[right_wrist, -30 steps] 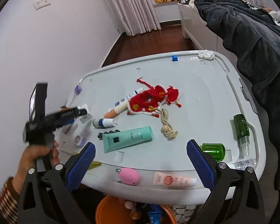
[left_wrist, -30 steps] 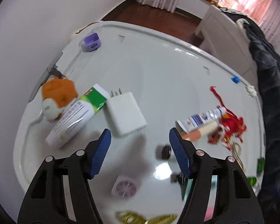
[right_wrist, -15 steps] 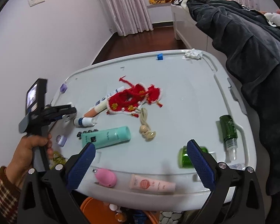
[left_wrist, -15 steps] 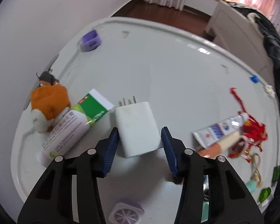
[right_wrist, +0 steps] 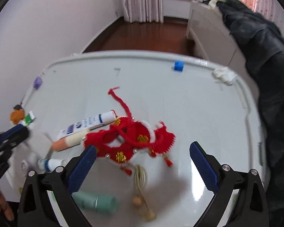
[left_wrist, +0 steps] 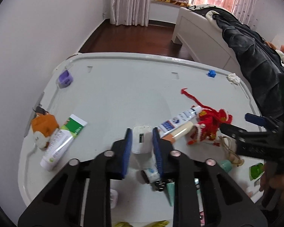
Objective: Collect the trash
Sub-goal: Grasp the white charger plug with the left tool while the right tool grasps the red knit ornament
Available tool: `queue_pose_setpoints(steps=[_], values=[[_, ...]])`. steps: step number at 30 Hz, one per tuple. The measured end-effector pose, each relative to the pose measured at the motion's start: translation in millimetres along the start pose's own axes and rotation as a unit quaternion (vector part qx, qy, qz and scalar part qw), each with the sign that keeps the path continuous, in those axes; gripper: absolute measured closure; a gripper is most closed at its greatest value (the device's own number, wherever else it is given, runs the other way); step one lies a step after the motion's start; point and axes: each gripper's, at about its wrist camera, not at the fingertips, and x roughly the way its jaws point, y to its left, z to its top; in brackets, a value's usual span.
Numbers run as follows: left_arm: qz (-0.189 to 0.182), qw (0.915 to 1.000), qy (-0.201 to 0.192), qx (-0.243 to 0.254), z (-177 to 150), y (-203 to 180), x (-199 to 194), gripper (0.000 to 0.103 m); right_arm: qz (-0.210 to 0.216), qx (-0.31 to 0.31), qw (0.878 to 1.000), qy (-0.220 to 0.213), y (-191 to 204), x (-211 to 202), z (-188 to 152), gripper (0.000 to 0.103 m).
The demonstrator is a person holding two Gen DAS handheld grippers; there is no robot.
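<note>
A: Left wrist view: left gripper just closed, pads clamped on white charger, held above table.

B: Right gripper?

A: Jaws wide, nothing held; over red knit.

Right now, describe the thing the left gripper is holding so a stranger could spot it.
On the white table, look between the left gripper's blue pads. The white charger block is pinched there, the only plain boxy item with a small port among tubes.

Soft window daylight (pinkish), fisheye-warped edges, slight motion blur.
</note>
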Motion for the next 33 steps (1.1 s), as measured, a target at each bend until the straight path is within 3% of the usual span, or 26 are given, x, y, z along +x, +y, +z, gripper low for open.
queue_pose_setpoints(steps=[9, 14, 15, 16, 17, 18, 24, 29, 33], values=[[-0.002, 0.9987, 0.041, -0.030, 0.6, 21.2, 19.4, 0.086, 0.002, -0.052, 0.998, 0.028, 18.5, 32.8, 0.5, 0.006], [-0.007, 0.9978, 0.050, -0.044, 0.4, 22.4, 21.3, 0.071, 0.021, -0.069, 0.997, 0.031, 19.3, 46.6, 5.8, 0.009], [-0.009, 0.9975, 0.052, -0.046, 0.4, 22.7, 21.9, 0.069, 0.019, -0.064, 0.997, 0.032, 17.5, 45.5, 7.7, 0.014], [-0.010, 0.9972, 0.054, -0.050, 0.3, 23.4, 22.8, 0.068, 0.012, -0.056, 0.998, 0.029, 14.3, 41.0, 10.9, 0.040], [-0.011, 0.9970, 0.057, -0.051, 0.3, 23.6, 23.8, 0.065, 0.009, -0.049, 0.998, 0.031, 10.9, 37.5, 13.8, 0.078], [-0.011, 0.9969, 0.059, -0.051, 0.0, 23.2, 25.0, 0.061, 0.024, -0.030, 0.999, 0.034, 4.3, 34.9, 14.8, 0.086], [0.004, 0.9972, 0.072, -0.022, -2.0, 11.4, 36.2, 0.036, 0.013, -0.020, 1.000, 0.005, -13.8, 18.2, 4.6, 0.086], [0.034, 0.9944, 0.099, 0.011, -6.8, 1.5, 57.8, 0.033, 0.033, -0.012, 0.999, -0.006, -20.0, 12.2, -0.7, 0.086], [0.027, 0.9958, 0.088, -0.008, -6.0, 9.6, 63.1, 0.036, 0.043, -0.007, 0.999, -0.009, -24.7, 9.9, -3.7, 0.085]])
